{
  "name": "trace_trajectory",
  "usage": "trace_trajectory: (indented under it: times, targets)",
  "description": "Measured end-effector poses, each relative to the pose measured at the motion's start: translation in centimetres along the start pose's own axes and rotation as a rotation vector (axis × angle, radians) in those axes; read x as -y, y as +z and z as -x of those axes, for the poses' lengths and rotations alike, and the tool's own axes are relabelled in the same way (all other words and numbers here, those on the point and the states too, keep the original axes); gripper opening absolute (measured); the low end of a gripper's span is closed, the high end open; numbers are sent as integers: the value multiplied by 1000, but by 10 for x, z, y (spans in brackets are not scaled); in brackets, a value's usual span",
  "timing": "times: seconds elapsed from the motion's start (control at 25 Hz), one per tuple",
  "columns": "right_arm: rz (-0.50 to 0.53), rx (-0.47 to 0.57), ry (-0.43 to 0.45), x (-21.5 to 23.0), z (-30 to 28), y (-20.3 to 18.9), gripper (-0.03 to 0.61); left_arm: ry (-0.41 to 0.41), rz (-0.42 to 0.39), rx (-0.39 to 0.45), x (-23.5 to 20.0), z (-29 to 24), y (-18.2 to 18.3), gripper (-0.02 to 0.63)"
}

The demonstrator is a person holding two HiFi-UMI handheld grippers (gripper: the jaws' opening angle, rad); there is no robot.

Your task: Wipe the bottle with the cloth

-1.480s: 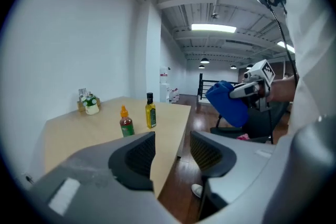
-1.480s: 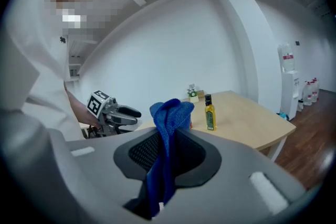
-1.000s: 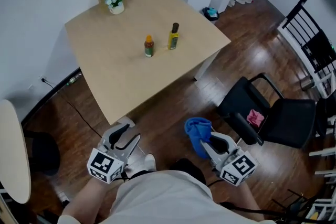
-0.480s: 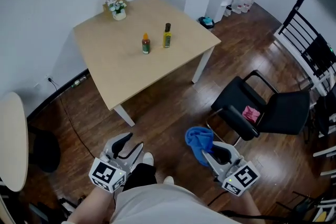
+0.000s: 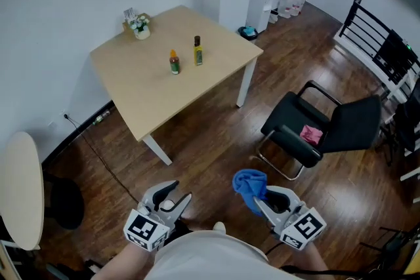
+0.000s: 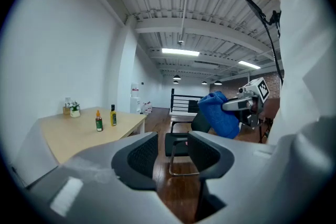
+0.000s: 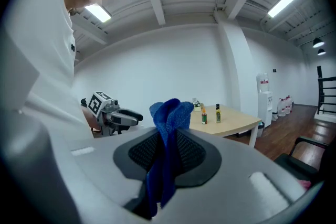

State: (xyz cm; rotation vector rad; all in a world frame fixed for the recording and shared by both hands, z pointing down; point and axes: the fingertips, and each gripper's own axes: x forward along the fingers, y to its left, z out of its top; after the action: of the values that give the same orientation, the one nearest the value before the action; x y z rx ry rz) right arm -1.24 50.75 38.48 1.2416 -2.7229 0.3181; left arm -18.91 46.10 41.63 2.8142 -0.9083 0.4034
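Backing away, I am seeing the table (image 5: 152,92) sitting farther off than a second ago, with the yellow bottle (image 5: 197,51) and the orange-capped bottle (image 5: 174,63) standing side by side on it. Well apart from them, the right gripper (image 5: 260,200) is pinching the blue cloth (image 5: 250,183), and the left gripper (image 5: 178,193) is holding its jaws spread, empty.

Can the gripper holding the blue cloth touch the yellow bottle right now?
Probably not: the right gripper, clamping the blue cloth, is far from the dark-capped yellow bottle, across the wood floor.
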Motion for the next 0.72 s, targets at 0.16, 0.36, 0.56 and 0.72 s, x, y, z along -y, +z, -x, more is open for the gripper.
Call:
trace_trajectory:
  times: [0.16, 0.36, 0.56, 0.72]
  targets:
    - [11, -2, 14, -10, -2, -1, 80, 0, 9, 44, -1, 3, 15, 187]
    - [27, -3, 28, -14, 3, -2, 80, 10, 5, 49, 8, 4, 10, 187]
    - [34, -9, 39, -18, 11, -5, 80, 16, 28, 54, 17, 8, 7, 187]
    - [39, -2, 45, -17, 17, -5, 80, 26, -3, 48, 25, 8, 7, 187]
